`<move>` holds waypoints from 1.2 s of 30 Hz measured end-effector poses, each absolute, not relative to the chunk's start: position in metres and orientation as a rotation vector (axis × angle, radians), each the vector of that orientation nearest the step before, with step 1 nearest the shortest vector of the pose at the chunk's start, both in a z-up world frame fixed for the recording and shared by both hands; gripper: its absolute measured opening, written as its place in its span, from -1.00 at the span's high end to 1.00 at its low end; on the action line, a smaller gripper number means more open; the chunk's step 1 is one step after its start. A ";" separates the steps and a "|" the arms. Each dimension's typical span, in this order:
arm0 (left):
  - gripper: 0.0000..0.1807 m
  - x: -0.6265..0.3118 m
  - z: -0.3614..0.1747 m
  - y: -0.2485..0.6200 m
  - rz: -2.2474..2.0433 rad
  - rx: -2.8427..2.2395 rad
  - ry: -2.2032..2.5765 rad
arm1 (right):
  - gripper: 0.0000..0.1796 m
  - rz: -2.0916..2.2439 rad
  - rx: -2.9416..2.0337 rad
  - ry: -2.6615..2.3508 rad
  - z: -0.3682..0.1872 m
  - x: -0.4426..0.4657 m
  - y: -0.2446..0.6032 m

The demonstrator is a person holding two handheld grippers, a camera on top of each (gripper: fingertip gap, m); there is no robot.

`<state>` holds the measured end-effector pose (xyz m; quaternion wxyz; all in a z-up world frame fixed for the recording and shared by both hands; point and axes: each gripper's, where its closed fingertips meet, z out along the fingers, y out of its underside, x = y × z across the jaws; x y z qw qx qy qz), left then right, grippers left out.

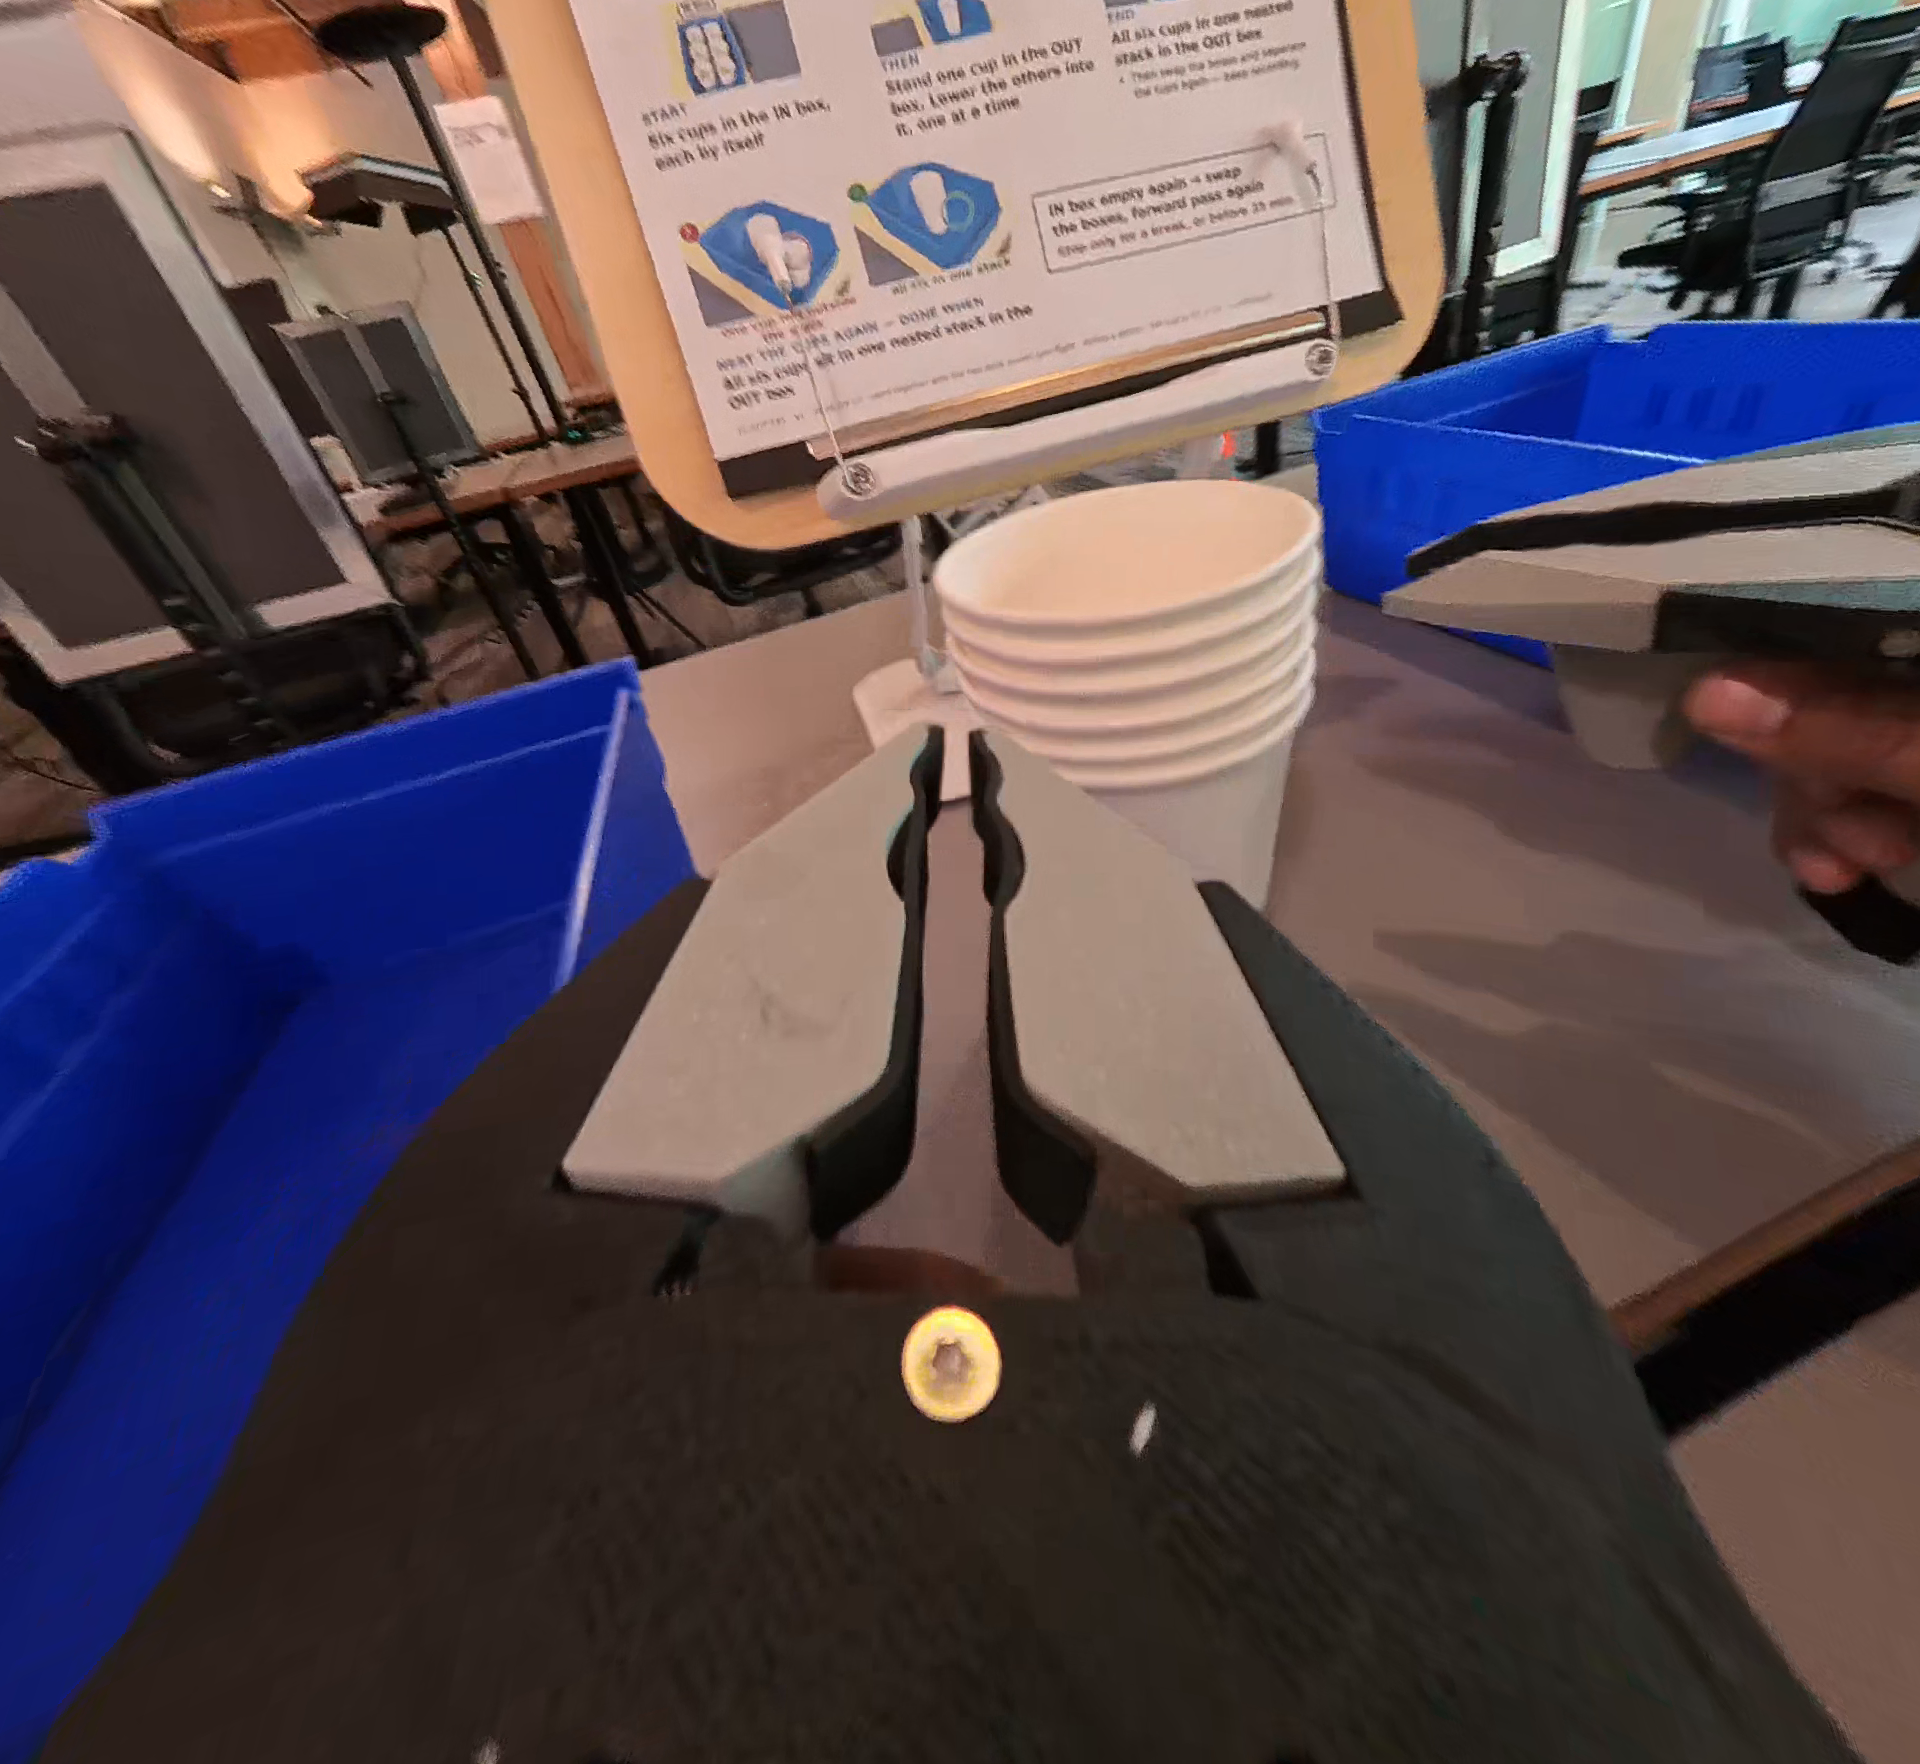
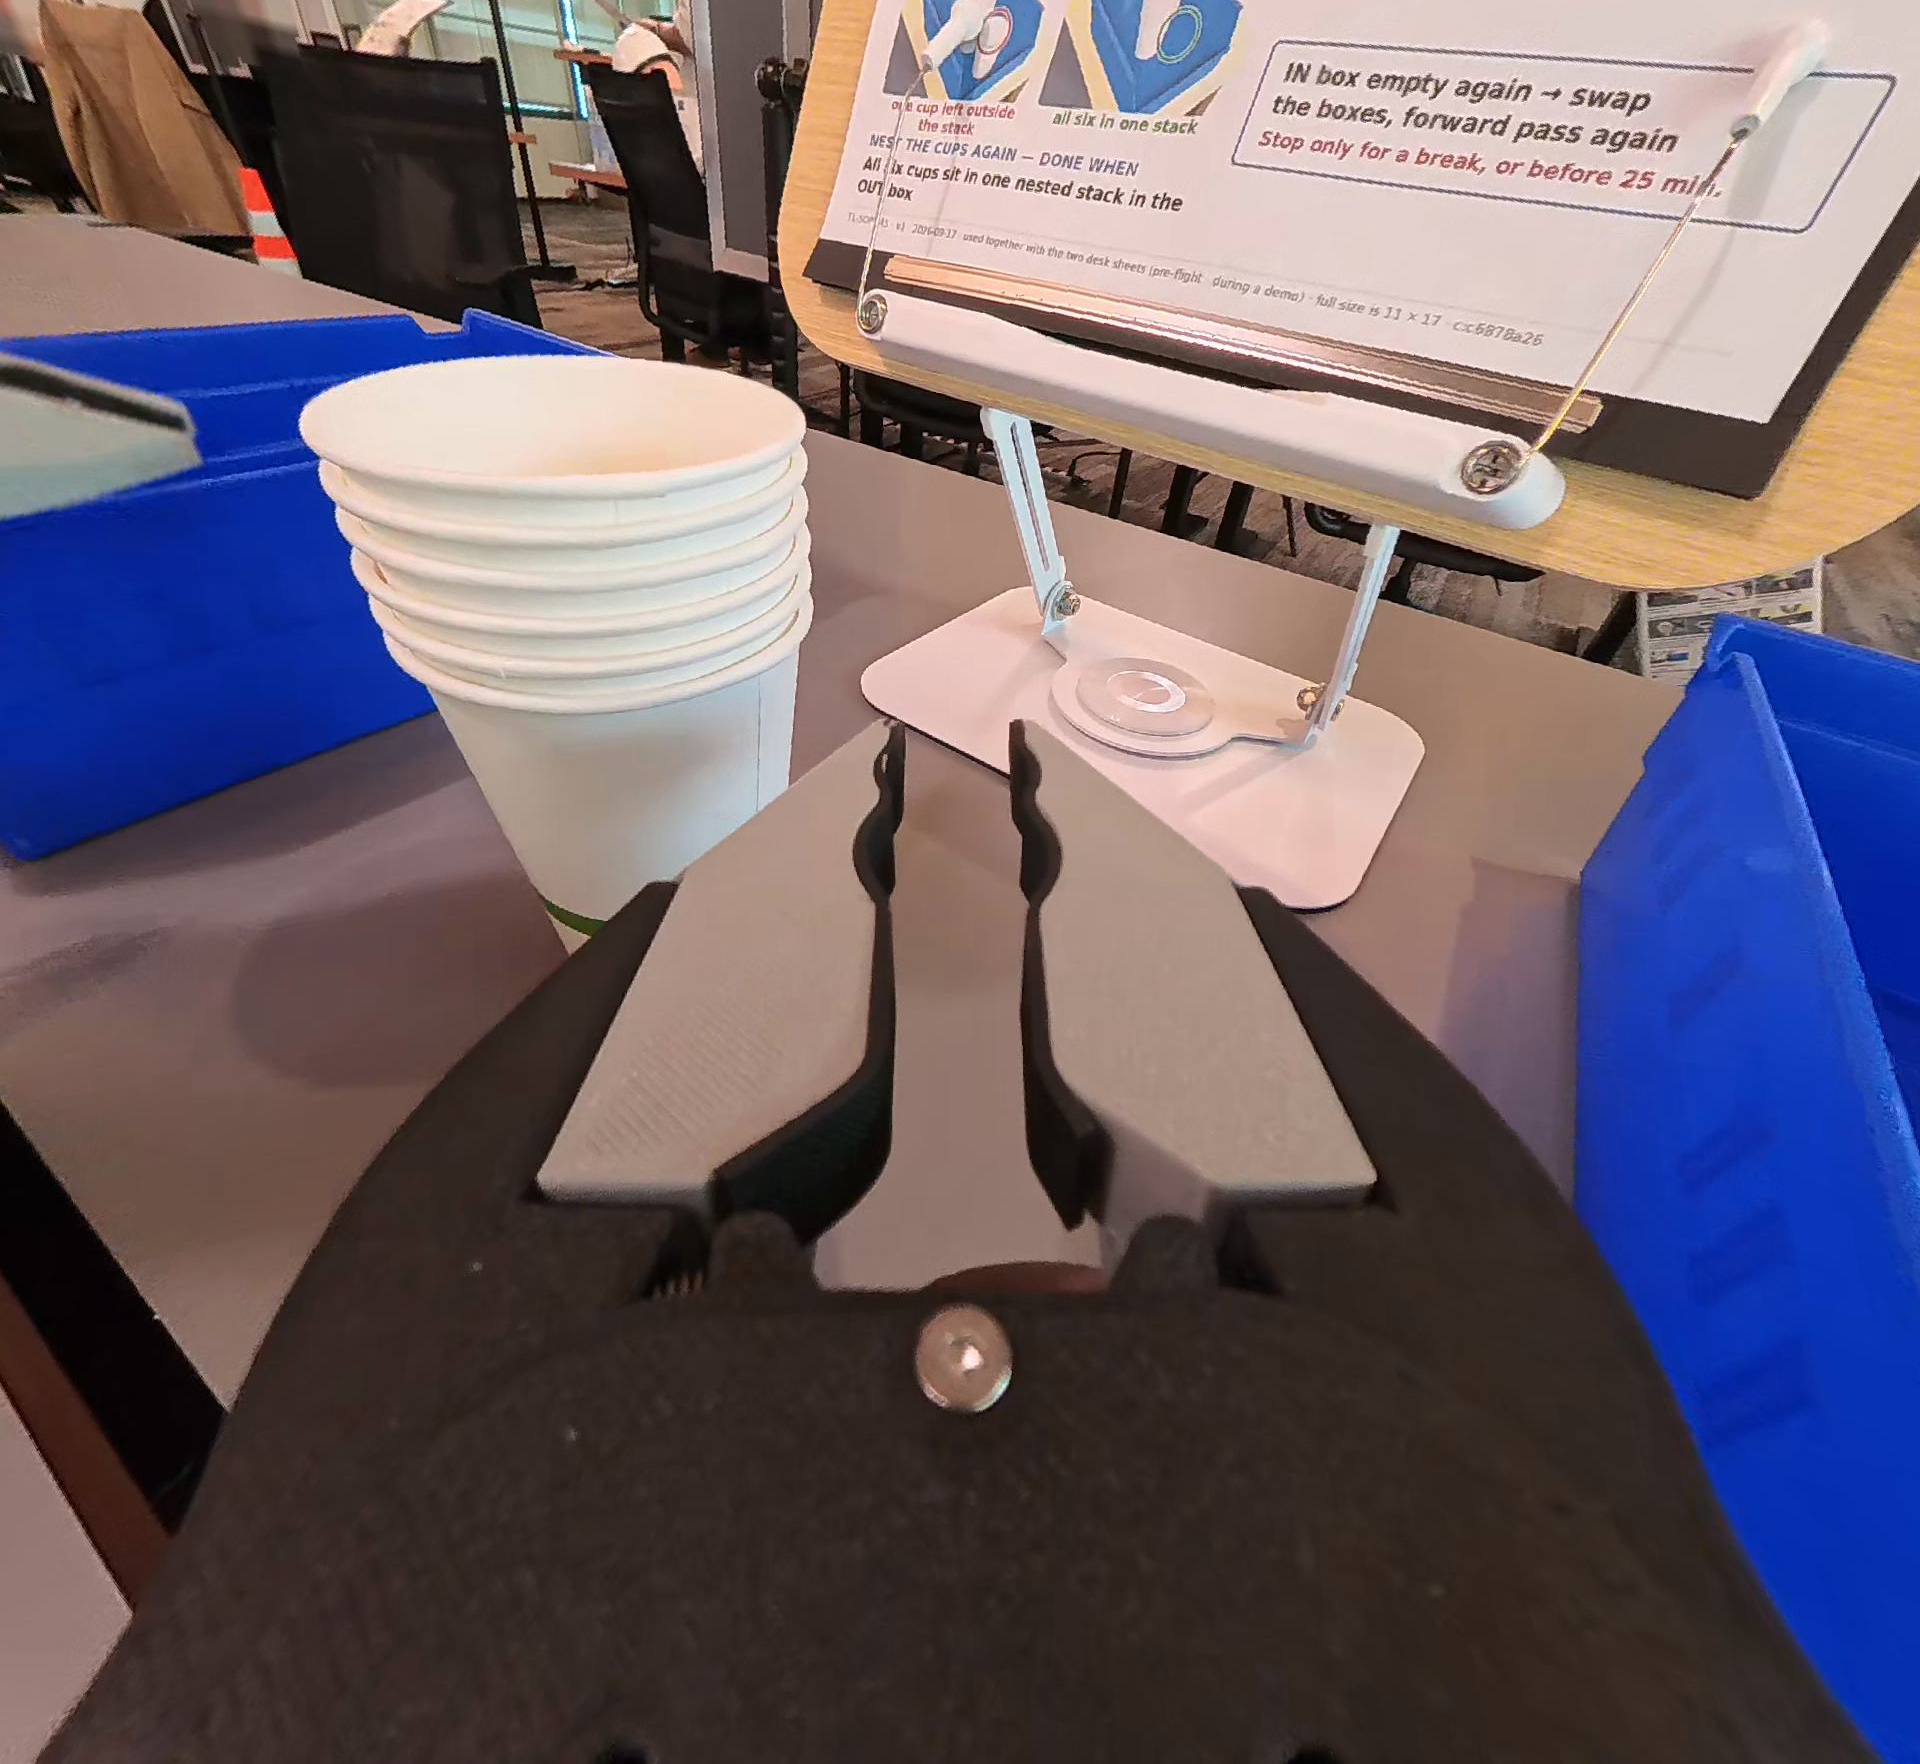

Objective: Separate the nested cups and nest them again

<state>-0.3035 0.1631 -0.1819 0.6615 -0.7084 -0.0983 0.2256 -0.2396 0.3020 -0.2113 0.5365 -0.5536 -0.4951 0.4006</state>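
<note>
A stack of several nested white paper cups (image 1: 1132, 634) stands upright on the grey table, between two blue bins. In the right wrist view the stack (image 2: 582, 571) is just left of my fingers. My left gripper (image 1: 956, 743) is shut and empty, its tips just left of the stack's lower part. My right gripper (image 2: 954, 738) is narrowly open and empty, beside the bottom cup. It also shows in the left wrist view (image 1: 1403, 582), held by a hand to the right of the stack at rim height. The left gripper's tip (image 2: 104, 436) shows at the left edge of the right wrist view.
A blue bin (image 1: 312, 883) stands left of the stack and another (image 1: 1507, 467) to its right; they also show in the right wrist view (image 2: 156, 623) (image 2: 1766, 987). An instruction sheet on a white stand (image 2: 1143, 727) rises behind the cups. The table's front edge (image 1: 1766, 1247) is near. About 15 centimeters separates my left fingertips from my right.
</note>
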 end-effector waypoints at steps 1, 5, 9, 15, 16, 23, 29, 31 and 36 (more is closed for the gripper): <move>0.98 -0.299 -0.184 0.162 0.476 -1.608 -0.217 | 0.81 0.951 -1.318 -1.182 -0.212 -0.240 0.302; 0.98 -0.289 -0.182 0.147 0.459 -1.592 -0.186 | 0.81 0.941 -1.319 -1.200 -0.215 -0.242 0.300; 1.00 -0.287 -0.171 0.141 0.389 -1.572 -0.078 | 0.82 0.938 -1.308 -1.198 -0.213 -0.241 0.299; 1.00 -0.293 -0.191 0.160 0.157 -1.647 0.087 | 0.82 0.953 -1.313 -1.183 -0.211 -0.238 0.301; 1.00 -0.292 -0.191 0.163 0.130 -1.633 0.109 | 0.82 0.955 -1.312 -1.180 -0.210 -0.238 0.302; 0.95 -0.295 -0.194 0.170 -0.003 -1.551 -0.006 | 0.82 0.966 -1.312 -1.172 -0.208 -0.238 0.302; 0.80 -0.297 -0.197 0.158 0.091 -1.585 -0.066 | 0.82 0.943 -1.308 -1.199 -0.212 -0.240 0.299; 0.74 -0.299 -0.195 0.155 0.065 -1.571 -0.106 | 0.82 0.942 -1.310 -1.200 -0.213 -0.240 0.300; 0.73 -0.304 -0.202 0.157 0.024 -1.580 -0.156 | 0.82 0.937 -1.327 -1.208 -0.218 -0.241 0.302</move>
